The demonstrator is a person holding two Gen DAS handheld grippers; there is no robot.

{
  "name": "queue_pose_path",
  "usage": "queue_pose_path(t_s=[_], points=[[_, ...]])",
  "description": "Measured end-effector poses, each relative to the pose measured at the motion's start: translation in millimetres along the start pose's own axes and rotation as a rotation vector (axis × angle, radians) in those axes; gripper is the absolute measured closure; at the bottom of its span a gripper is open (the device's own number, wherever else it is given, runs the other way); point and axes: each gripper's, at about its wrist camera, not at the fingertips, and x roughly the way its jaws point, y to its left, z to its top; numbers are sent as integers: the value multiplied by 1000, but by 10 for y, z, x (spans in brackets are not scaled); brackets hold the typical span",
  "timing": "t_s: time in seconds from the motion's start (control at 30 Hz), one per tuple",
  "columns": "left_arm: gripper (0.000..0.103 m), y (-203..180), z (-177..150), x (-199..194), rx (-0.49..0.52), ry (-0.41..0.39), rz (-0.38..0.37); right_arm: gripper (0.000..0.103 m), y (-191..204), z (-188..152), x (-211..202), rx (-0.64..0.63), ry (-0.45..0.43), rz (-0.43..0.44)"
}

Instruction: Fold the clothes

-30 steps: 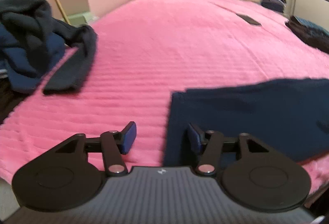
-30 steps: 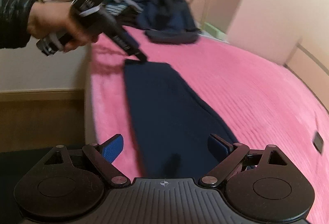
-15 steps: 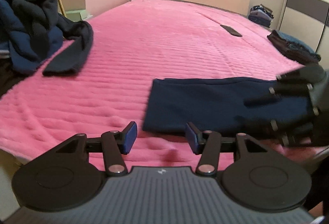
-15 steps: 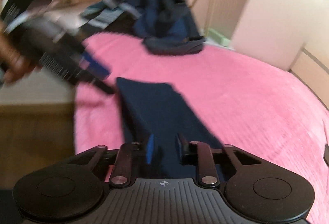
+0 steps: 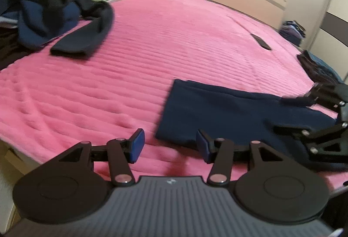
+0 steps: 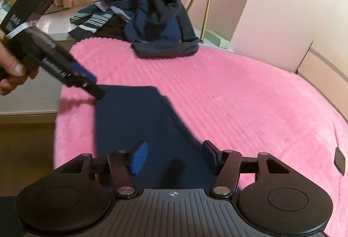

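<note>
Pink bedspread (image 5: pixel 174 45) bearing a navy garment (image 6: pixel 139 128), lying flat as a long strip near the bed's edge, seemingly for another fold. Left gripper (image 5: pixel 169 145) hovering at one end, right gripper (image 6: pixel 174 156) over the other, both spread wide, gripping nothing.

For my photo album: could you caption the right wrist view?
Open right tongs hover over a navy garment on a pink bedspread, left tongs at its far end.
</note>
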Motion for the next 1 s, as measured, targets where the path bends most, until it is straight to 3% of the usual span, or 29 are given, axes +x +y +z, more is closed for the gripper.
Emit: queue_pose_path(t_s=[0.07,0.17,0.2,0.23,0.27,0.37,0.53,0.63,0.77,0.83,0.9,0.97,1.0], points=[[56,39,21,27,-6,3,12,45,-160,0,67,24,22,-2],[66,39,48,87,7,18,-9,48,-379,-51,165,66,64,20],[73,30,51,101,15,22,-12,57,-446,-78,196,80,81,32],[78,15,49,110,27,26,-13,83,-490,-108,232,91,100,52],[78,0,46,121,39,27,-10,90,-516,-138,218,99,101,64],[86,-54,41,114,80,12,-3,100,-572,-208,117,119,83,88],[89,-203,102,-22,131,-64,-2,100,-625,-238,-254,156,0,32],[89,-182,143,36,122,-58,-25,99,-632,-280,-150,165,33,31],[87,-155,126,271,123,28,-11,99,-576,-264,57,111,78,27],[81,-132,128,294,108,36,-2,98,-553,-243,24,110,68,14],[76,-97,126,266,94,31,12,86,-529,-222,-17,111,57,1],[72,-51,119,207,82,21,23,45,-376,-213,-82,96,47,14],[72,-20,114,165,70,16,31,44,-294,-209,-115,87,42,21]])
